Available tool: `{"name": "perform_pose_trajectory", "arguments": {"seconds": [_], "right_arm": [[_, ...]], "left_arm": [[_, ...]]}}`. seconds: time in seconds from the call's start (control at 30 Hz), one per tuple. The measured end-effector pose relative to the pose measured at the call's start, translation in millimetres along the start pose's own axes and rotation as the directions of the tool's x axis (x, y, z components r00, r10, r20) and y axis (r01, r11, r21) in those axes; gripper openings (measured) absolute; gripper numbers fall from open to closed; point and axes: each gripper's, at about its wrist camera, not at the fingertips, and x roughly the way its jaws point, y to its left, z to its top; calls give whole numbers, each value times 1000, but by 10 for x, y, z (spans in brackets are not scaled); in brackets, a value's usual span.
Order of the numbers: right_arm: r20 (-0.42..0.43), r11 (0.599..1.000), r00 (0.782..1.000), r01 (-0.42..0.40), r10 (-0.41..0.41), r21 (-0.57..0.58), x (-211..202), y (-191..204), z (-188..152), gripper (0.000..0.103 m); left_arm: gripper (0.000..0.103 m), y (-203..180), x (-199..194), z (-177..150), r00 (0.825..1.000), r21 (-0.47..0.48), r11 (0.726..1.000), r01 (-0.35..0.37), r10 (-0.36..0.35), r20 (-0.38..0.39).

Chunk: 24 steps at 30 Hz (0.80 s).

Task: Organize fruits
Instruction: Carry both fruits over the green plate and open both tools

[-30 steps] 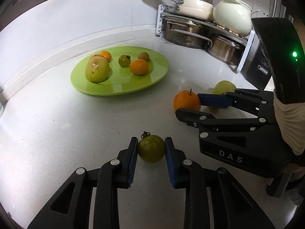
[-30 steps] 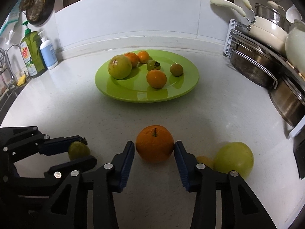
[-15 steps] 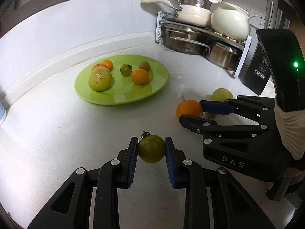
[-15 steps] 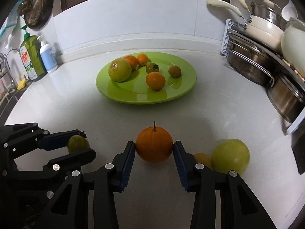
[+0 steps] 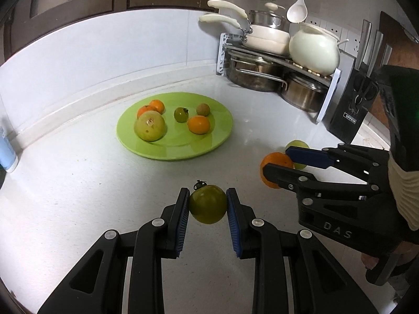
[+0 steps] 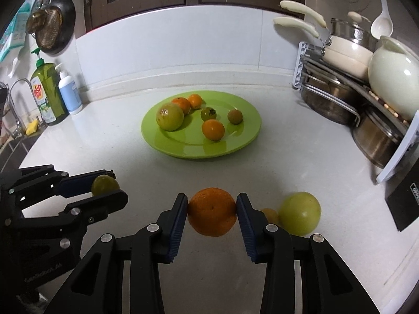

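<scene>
Six fruits already sit on the green plate [image 6: 243, 141]: a large yellowish one, three small orange ones and two small dark green ones. Two more are in hand. The left gripper [image 5: 208, 210] is clenched on a green persimmon [image 5: 208, 204] (its dark calyx shows at the top), and the right gripper [image 6: 212, 216] grasps an orange [image 6: 212, 214], its jaws having just closed further onto the fruit. Both fruits hang clear of the white tabletop [image 6: 104, 141], short of the plate. Still left, by my reading, are carrying these two to the plate and then fetching the pale green apple [image 6: 299, 213] and the small orange fruit [image 6: 271, 214] half hidden beside it, both lying just right of the right gripper. Compared with a second ago, both fruits have left the tabletop, and the plate appears lower in both wrist views.
</scene>
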Motion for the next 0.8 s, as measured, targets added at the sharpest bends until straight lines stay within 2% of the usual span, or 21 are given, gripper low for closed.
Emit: {"name": "perform_pose_trajectory", "arguments": {"seconds": [0.17, 0.4, 0.8], "right_arm": [[23, 1000, 1000, 11, -11, 2, -148, 18, 40, 40], [67, 999, 997, 28, -29, 22, -294, 2, 176, 40], [149, 999, 988, 25, -28, 22, -284, 16, 664, 40]], "left_arm": [[28, 28, -93, 44, 1000, -6, 1000, 13, -13, 11], [28, 55, -204, 213, 999, 33, 999, 2, -4, 53], [28, 279, -230, 690, 993, 62, 998, -10, 3, 118]]}}
